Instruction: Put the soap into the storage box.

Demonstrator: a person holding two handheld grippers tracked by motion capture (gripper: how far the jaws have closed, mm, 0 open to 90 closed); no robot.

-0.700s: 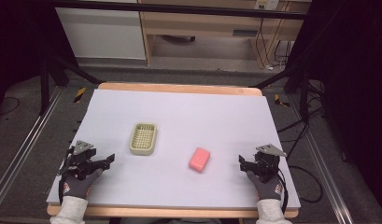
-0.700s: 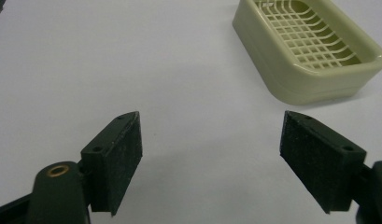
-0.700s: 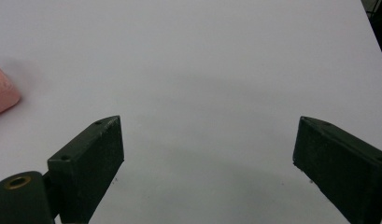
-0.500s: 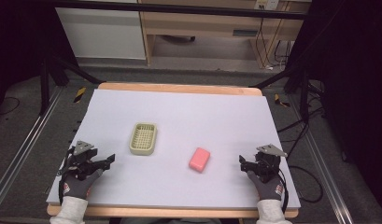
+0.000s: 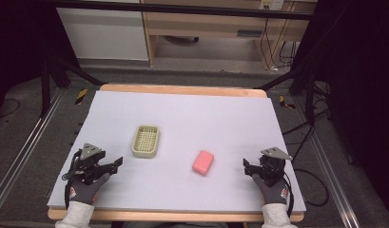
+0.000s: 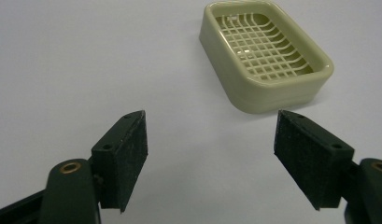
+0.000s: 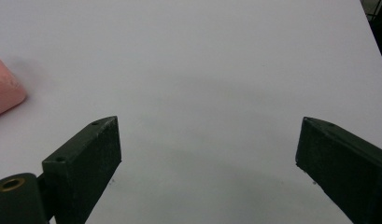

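Nothing has shifted over the last moment: both hands rest at the near edge of the white-topped table (image 5: 182,114), just where they were, so the work has not begun. The left tongs (image 5: 117,162) stand wide with nothing between them, pointing toward the pale green rectangular plastic soap dish with a grid floor (image 5: 146,140), which lies empty a little ahead; in the left gripper view that dish (image 6: 265,56) sits beyond the right-hand pad. The right tongs (image 5: 247,167) are also wide and empty, and the pink rounded bar of soap (image 5: 203,162) lies flat on the table to their left, well apart from the dish. In the right gripper view the soap (image 7: 4,91) peeks in at the left edge. Most likely the soap is meant for the dish, and the first reach is still to come.
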